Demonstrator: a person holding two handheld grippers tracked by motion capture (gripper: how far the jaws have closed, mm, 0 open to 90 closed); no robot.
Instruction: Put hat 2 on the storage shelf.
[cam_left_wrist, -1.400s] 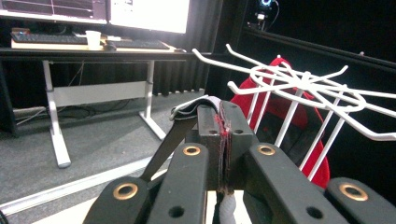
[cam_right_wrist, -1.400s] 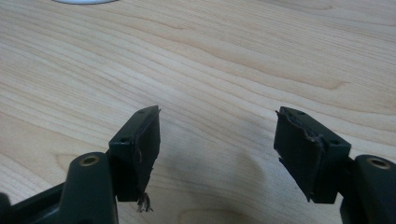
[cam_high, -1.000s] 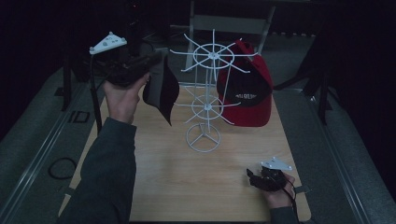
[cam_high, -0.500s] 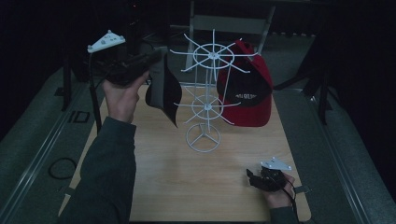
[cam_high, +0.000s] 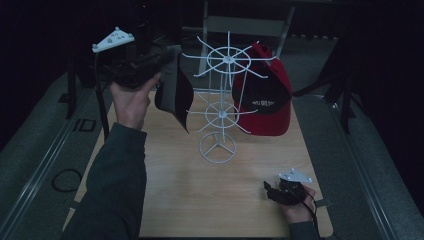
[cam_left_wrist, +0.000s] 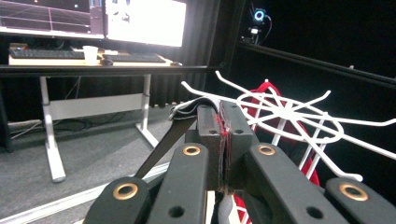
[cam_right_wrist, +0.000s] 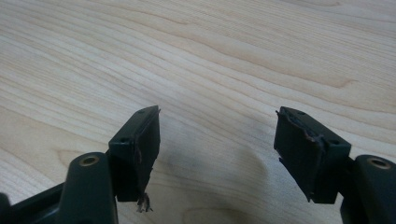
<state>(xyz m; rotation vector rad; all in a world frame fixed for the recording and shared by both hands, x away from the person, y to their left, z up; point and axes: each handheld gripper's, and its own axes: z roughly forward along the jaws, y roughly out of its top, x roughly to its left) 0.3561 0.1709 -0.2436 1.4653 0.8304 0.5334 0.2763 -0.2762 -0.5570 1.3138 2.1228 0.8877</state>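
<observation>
The worktop (cam_high: 170, 200) is lying pale and wood-grained under the high view, running from the near edge to the dark background. A white wire rack (cam_high: 220, 105) is standing upright on it, slightly beyond the middle, its round base resting on the wood and two tiers of spokes fanning out above. A red cap (cam_high: 265, 100) is hanging from the spokes on the right side of the rack, its dark front panel facing the camera.

A dark cap (cam_high: 175, 95) is hanging to the left of the rack, level with the upper tier and just beside the spoke tips. The left tool (cam_high: 162, 59) is being held raised above the worktop's far left part, and it is clenching this dark cap; in the left gripper view the left tool (cam_left_wrist: 223, 135) is showing its jaws pressed together on a thin edge of fabric with red stitching, with the rack's top wheel (cam_left_wrist: 299, 116) just ahead and to the right.

The right tool (cam_high: 271, 192) is resting low at the near right corner of the worktop, well apart from the rack. In the right gripper view the right tool (cam_right_wrist: 217, 154) is standing released, jaws apart, with bare wood (cam_right_wrist: 210, 60) between them.
</observation>
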